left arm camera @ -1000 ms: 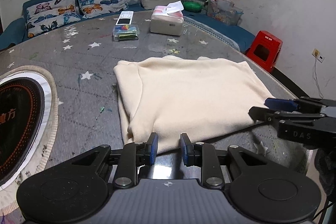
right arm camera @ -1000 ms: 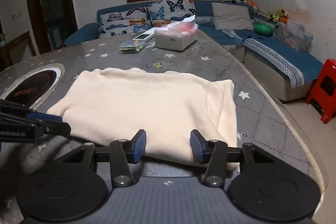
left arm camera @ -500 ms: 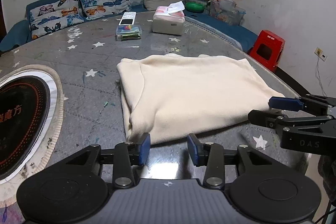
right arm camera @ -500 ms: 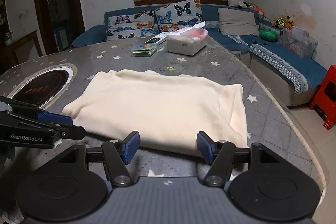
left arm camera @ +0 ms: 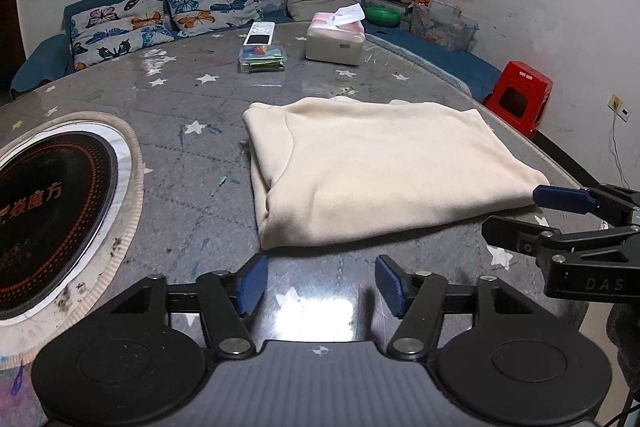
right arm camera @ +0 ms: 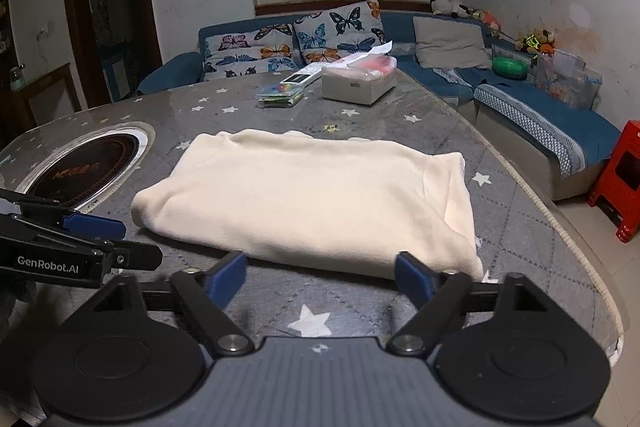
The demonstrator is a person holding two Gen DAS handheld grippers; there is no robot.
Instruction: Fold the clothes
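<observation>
Both tools are hanging just short of the garment's near edge with nothing between their fingers: the left tool (left arm camera: 318,281) is spread wide over a bare, glossy patch of the counter (left arm camera: 192,163), and the right tool (right arm camera: 320,277) is spread wider yet, its blue pads sitting just in front of the cloth without gripping it. Seen from the left wrist, the right tool is poking in from the side beside the garment's near right corner, and whether it is touching that corner is too close to call. The cream garment (left arm camera: 380,167) is lying flat on the counter as a compact, roughly rectangular bundle, showing doubled layers along its left side and a thick rolled fold along the near edge; from the right wrist a tucked-in panel is showing at its right end (right arm camera: 452,195). Judging by that shape, the folding is looking largely done, since no sleeve or loose hem is trailing out. Whether one more fold in half is intended, or the bundle is already in its final form, is something these views are not settling. Beyond it, a tissue box (left arm camera: 335,43) and a small clear case (left arm camera: 263,58) are sitting well apart from the cloth, and a round inset hob (left arm camera: 48,211) is lying off to the left.
</observation>
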